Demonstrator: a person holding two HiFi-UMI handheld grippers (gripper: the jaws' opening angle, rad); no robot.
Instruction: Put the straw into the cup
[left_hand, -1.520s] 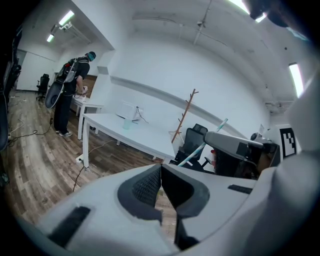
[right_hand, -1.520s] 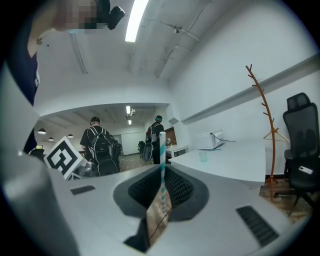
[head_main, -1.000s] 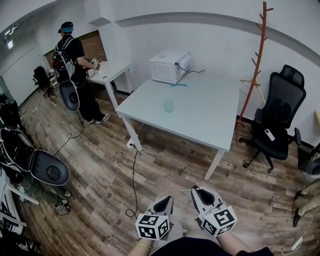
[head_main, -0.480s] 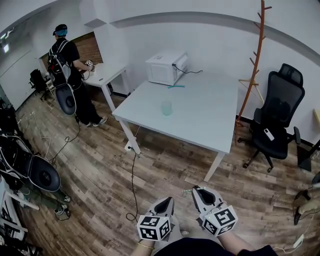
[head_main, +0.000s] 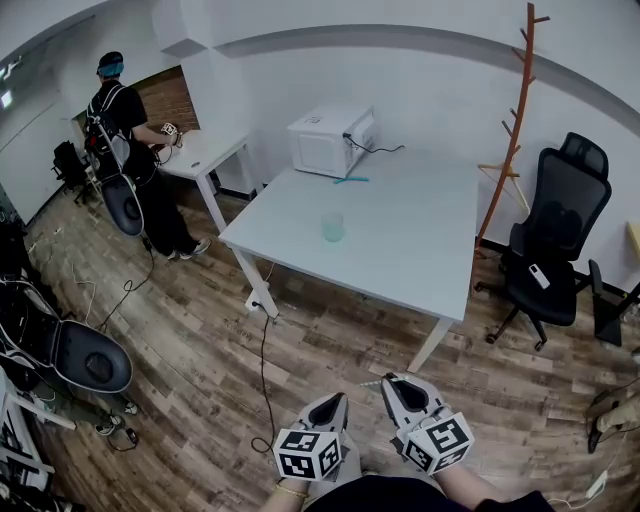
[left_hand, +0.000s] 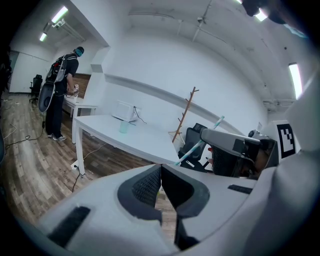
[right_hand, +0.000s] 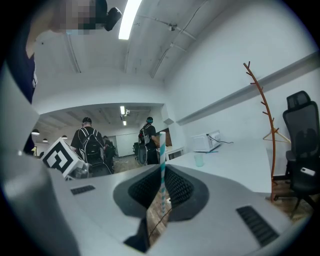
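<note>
A pale green cup (head_main: 333, 226) stands near the middle of the white table (head_main: 420, 250), far ahead of both grippers. A small teal item (head_main: 352, 180) lies on the table by the microwave. My right gripper (head_main: 400, 388) is low in the head view over the wooden floor. It is shut on a teal-and-white striped straw (right_hand: 162, 160), which stands upright between its jaws. In the left gripper view the straw (left_hand: 200, 145) slants out of the right gripper. My left gripper (head_main: 330, 405) is beside it, jaws together and holding nothing. The cup (right_hand: 199, 159) shows small in the right gripper view.
A white microwave (head_main: 331, 136) sits at the table's far edge. Right of the table are a black office chair (head_main: 560, 235) and a wooden coat stand (head_main: 514, 110). A person (head_main: 125, 130) with a backpack stands at a side desk, back left. A cable (head_main: 263, 370) runs across the floor.
The table and cup have shifted slightly in the head view as I move across the floor. The person at the back has drifted left. Both grippers keep their place and grip.
</note>
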